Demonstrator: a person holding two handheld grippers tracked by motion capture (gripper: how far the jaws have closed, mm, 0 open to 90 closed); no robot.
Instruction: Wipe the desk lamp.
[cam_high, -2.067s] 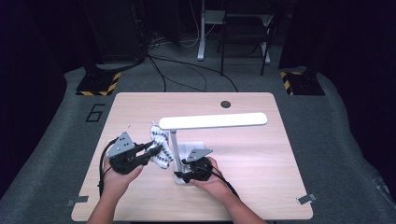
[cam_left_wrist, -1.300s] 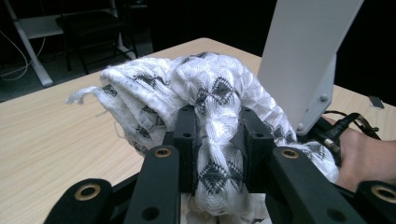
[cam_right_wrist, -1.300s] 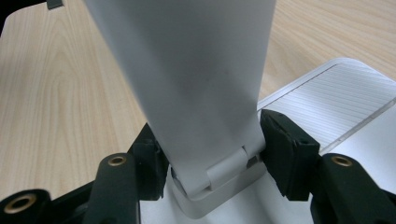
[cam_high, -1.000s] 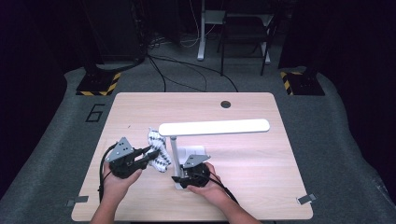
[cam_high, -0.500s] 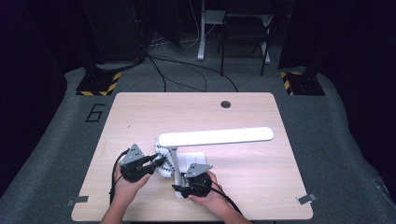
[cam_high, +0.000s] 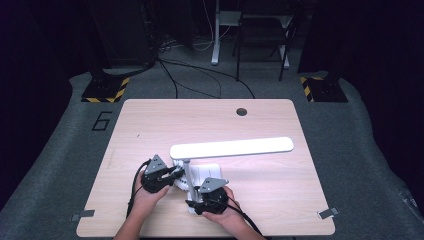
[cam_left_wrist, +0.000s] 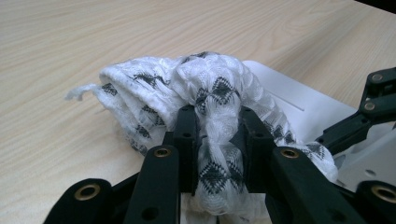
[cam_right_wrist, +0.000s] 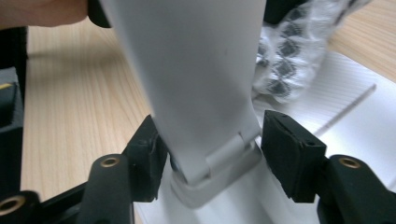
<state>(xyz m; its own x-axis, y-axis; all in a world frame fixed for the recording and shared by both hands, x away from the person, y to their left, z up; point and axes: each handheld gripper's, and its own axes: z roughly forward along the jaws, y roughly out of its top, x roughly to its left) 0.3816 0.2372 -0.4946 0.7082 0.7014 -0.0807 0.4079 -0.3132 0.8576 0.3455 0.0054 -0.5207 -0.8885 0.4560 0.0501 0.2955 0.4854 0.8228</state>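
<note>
We see cloth (cam_left_wrist: 205, 107) bunched on table (cam_high: 150, 125) against lamp base (cam_left_wrist: 299, 100), clamped tight in left gripper (cam_left_wrist: 217, 135). Right gripper (cam_right_wrist: 210, 154) straddles lamp post (cam_right_wrist: 196, 79) at hinge; jaws just widened, right pad clear of post.

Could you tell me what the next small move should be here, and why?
Probably sweep the left gripper sideways so the cloth wipes across the lamp base. Its jaws are shut on the bunched cloth, which already rests at the base's edge, and the right gripper straddles the lamp stem at its hinge, its jaws having just been opening, one pad clear of the stem.
</note>
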